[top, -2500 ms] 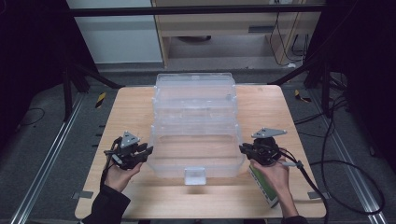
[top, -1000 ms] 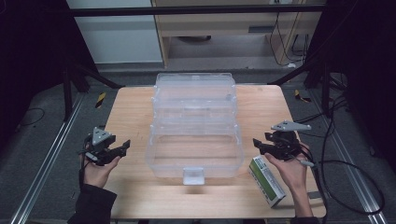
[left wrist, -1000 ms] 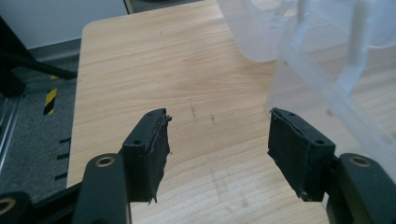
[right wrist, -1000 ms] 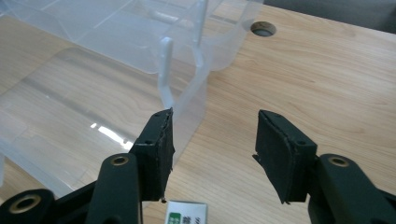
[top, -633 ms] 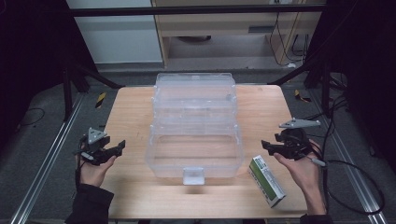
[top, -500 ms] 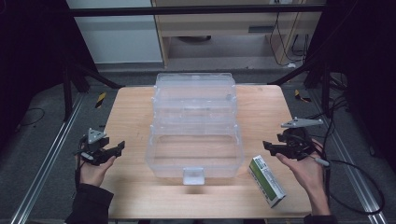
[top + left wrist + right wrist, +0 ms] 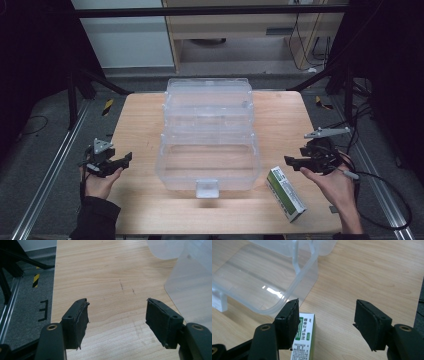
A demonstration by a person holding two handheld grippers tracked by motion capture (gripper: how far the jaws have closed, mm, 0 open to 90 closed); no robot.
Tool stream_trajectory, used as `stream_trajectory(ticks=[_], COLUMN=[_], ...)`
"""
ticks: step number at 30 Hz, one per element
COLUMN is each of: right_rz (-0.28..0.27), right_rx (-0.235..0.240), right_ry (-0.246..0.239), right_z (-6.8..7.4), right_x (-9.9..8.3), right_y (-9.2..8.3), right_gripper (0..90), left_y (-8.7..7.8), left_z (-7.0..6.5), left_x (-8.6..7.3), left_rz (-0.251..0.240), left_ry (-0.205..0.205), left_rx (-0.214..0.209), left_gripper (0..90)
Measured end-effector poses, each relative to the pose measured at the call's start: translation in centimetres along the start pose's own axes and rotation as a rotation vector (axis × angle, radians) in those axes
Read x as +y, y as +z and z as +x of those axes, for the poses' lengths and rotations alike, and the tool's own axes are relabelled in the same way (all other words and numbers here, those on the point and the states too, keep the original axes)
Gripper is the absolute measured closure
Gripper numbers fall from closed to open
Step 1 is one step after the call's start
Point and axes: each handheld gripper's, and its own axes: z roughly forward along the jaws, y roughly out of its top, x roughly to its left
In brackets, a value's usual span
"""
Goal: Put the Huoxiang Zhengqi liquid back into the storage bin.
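With the right gripper (image 7: 295, 161) spread and empty, lower it squarely over the green-and-white cardboard box (image 7: 285, 193) lying just right of the clear plastic storage bin (image 7: 207, 150), and pinch its long sides.

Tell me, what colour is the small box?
Green and white box, clearest in the right gripper view.

high view: fixed overhead at person's side, looks forward-down over whole table (image 7: 140, 125). left gripper view: close, low, along its jaws at bare wood. right gripper view: close, shares clear bin (image 7: 274, 282) and green-white box (image 7: 305, 337) with high view
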Motion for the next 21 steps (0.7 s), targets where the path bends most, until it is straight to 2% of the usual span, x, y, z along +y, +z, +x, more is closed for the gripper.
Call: stream_trajectory(ticks=[7, 21], right_rz=[0.09, 0.19], right_rx=[0.014, 0.017], right_ry=[-0.021, -0.03], right_z=[0.6, 1.7], right_x=[-0.4, -0.7], right_y=[0.5, 1.4], right_gripper=[36.9, 39.9], left_y=[0.2, 0.5], left_z=[0.0, -0.2], left_x=[-0.1, -0.3], left_rz=[0.01, 0.033], left_ry=[0.014, 0.027], left_rx=[0.008, 0.01], left_gripper=[33.3, 31.7])
